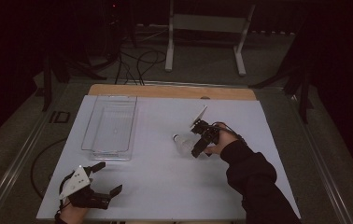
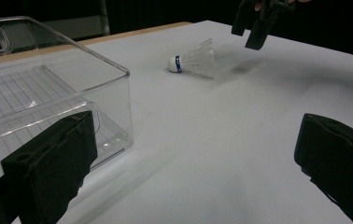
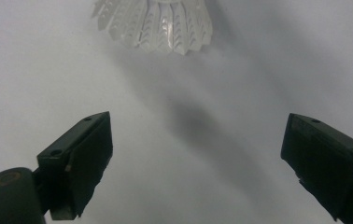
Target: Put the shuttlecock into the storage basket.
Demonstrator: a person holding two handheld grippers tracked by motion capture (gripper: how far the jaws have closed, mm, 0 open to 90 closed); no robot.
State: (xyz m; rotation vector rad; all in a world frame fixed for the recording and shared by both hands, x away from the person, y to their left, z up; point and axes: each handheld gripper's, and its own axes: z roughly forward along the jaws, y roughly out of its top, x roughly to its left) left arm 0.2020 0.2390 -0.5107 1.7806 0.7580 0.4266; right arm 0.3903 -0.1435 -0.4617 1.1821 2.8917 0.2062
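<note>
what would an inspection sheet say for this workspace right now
surface: white table top, wooden strip along its far edge
job's things: shuttlecock lying on its side, untouched; clear bin empty, on the left half
clutter: nothing seen
grippers: right gripper open, above the shuttlecock; left gripper open, at the near left corner, holding nothing
cables: black cables on the floor beyond the table
surroundings: dark room, white frame stand behind the table

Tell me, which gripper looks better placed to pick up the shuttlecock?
Right gripper: it hovers open just by the shuttlecock. Left gripper sits open at the table's near edge, far off.
</note>
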